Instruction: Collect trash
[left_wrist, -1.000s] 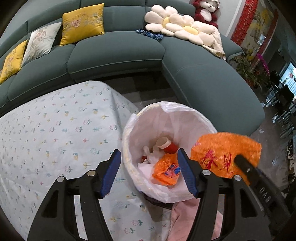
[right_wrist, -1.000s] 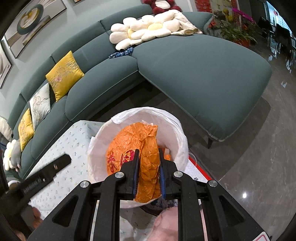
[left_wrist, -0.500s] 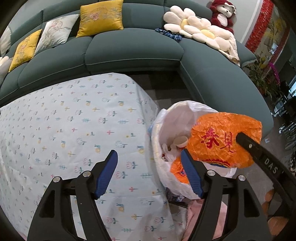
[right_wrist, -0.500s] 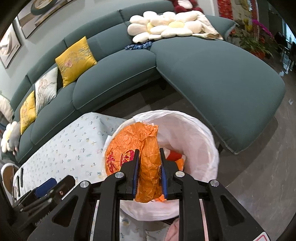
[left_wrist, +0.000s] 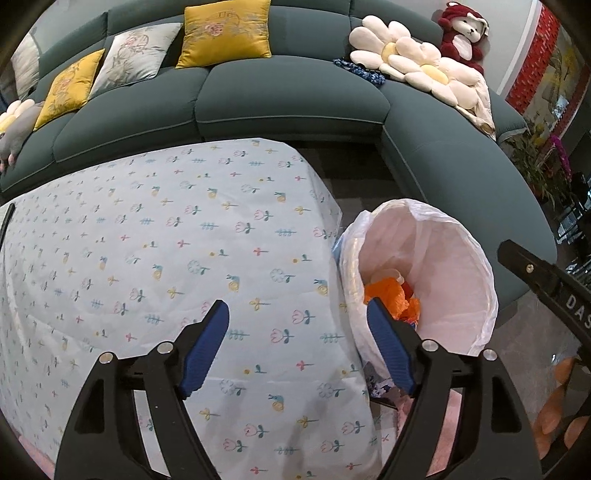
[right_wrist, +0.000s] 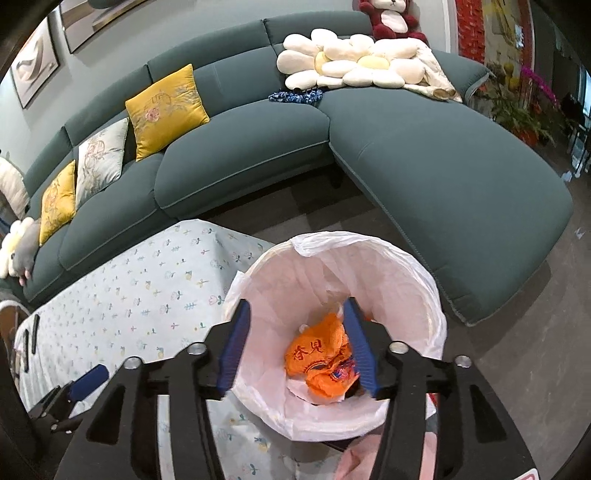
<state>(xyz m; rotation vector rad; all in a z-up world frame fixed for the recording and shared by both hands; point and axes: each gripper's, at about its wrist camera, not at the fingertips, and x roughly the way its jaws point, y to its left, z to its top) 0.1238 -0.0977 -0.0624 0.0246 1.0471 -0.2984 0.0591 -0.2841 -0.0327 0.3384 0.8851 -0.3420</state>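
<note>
Your right claw (right_wrist: 295, 350) hangs over the mouth of the round bin lined with a white plastic bag (right_wrist: 424, 291), and its blue-padded jaws are opening with nothing pressed between them. Seen through that gap, the crumpled orange plastic wrapper printed with red characters (right_wrist: 321, 363) lies at the bottom of the liner on top of other scraps, well below the pads and free of them. So the piece you carried is in the bin; that claw holds nothing.

Your left claw (left_wrist: 295, 347) is also empty and its jaws are opening wider. It points down at the bench covered in a pale cloth with small flower prints (left_wrist: 166, 240), with its right-hand pad overlapping the near rim of the bin in the left wrist view. From that claw the bin sits to the right and slightly ahead, touching or just beside the draped corner of the bench; I cannot tell which.

No loose trash shows on the stretch of cloth in front of the left claw. A few dark slim objects (right_wrist: 29, 339) lie at the far left end of the bench in the right wrist view, too small to identify. If more remains to collect, it lies leftward along the bench, and your left hand is the nearer one.
</note>
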